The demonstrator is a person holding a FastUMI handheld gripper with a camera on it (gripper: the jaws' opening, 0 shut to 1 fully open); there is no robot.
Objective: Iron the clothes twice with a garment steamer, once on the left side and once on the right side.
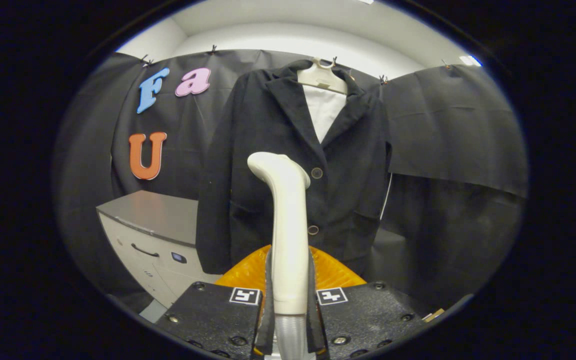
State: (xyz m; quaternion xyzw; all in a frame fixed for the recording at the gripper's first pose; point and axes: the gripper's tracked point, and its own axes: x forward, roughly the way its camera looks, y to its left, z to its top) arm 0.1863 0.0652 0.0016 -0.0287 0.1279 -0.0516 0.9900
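A white garment steamer [288,225] stands upright between my fingers, its head bent to the left near the jacket's upper button. My gripper [289,305] is shut on the steamer's handle, both fingers pressing its sides. Beyond it hangs a dark jacket [288,165] on a white hanger [322,79], with a white shirt [324,112] showing at the collar. The steamer head sits in front of the jacket's middle, slightly left of the button line. I cannot tell whether it touches the cloth.
A grey cabinet [153,235] with a drawer handle stands to the left of the jacket. An orange ribbed object [333,272] lies just behind my fingers, under the steamer. Black cloth hangs behind and to the right.
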